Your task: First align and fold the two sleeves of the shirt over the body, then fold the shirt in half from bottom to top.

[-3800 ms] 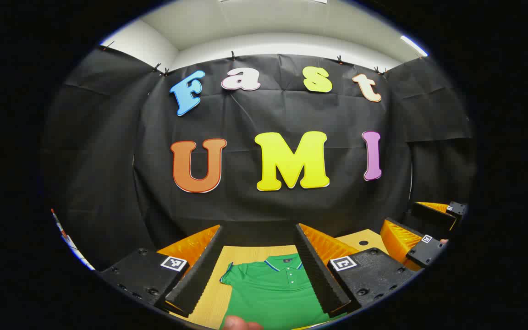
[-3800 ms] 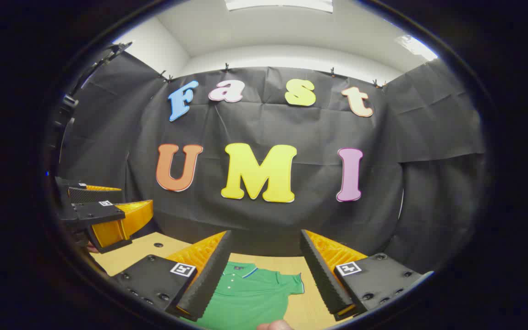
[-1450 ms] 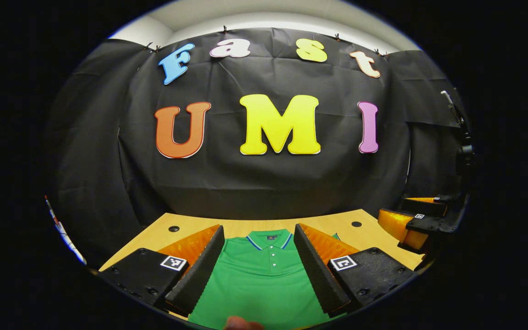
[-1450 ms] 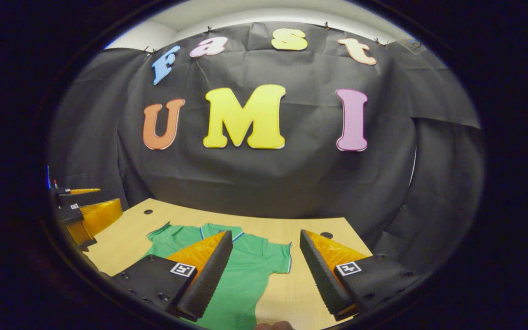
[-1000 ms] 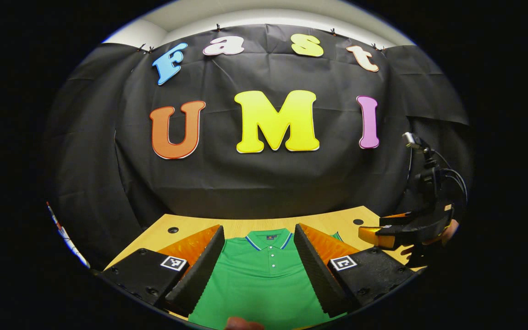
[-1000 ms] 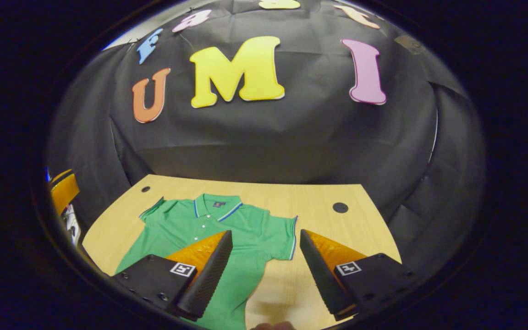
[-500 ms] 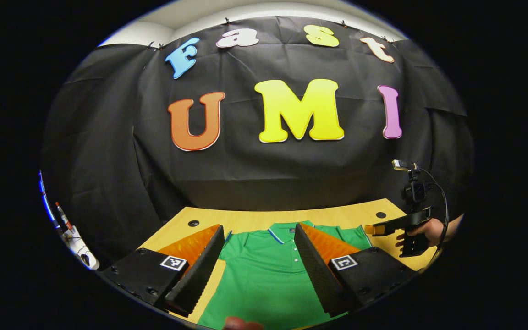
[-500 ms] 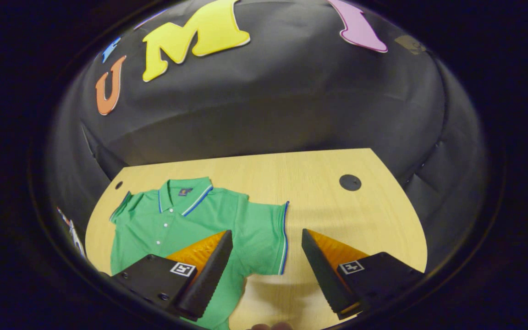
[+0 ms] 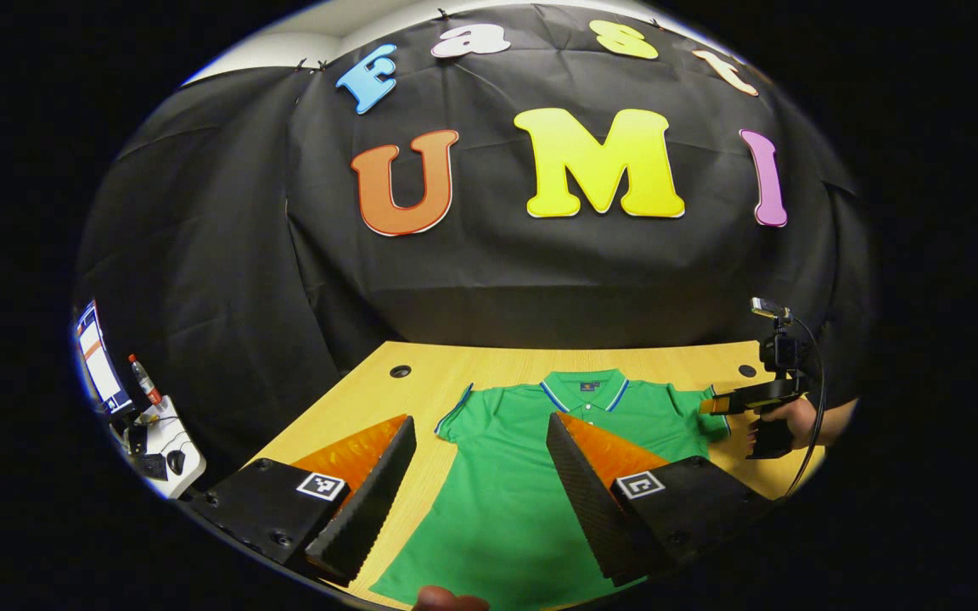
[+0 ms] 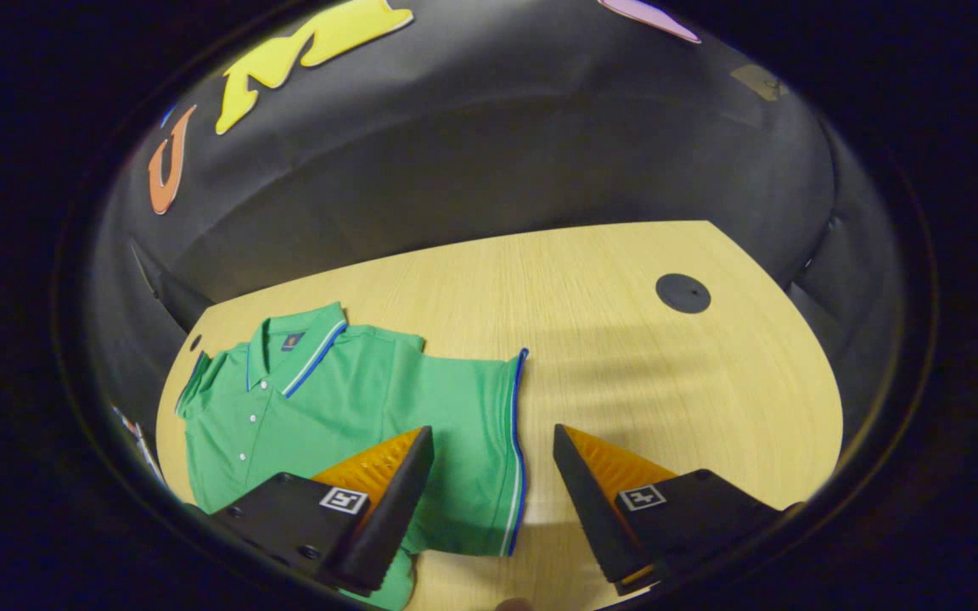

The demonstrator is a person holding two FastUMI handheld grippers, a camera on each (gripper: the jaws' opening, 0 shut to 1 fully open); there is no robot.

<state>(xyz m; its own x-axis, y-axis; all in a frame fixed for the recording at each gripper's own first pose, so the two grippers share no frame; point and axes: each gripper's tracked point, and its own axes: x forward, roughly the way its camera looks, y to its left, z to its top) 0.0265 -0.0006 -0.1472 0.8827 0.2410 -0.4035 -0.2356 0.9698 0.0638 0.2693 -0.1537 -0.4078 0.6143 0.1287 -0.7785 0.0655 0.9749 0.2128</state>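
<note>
Black cloth (image 9: 489, 271) walls my booth behind a pale wooden table (image 10: 625, 356). The green shirt (image 9: 523, 475) lies flat on it, collar toward the cloth. My left gripper (image 9: 476, 475) hangs spread above its body; my right gripper (image 10: 489, 484) spread over the right sleeve (image 10: 480, 441).

In the right gripper view, bare worktop (image 10: 625, 356) spreads across the centre and right of the frame beyond the shirt (image 10: 353, 407), broken by one dark round hole (image 10: 682, 293) at upper right. The black cloth wall (image 10: 497, 161) closes off the top.
</note>
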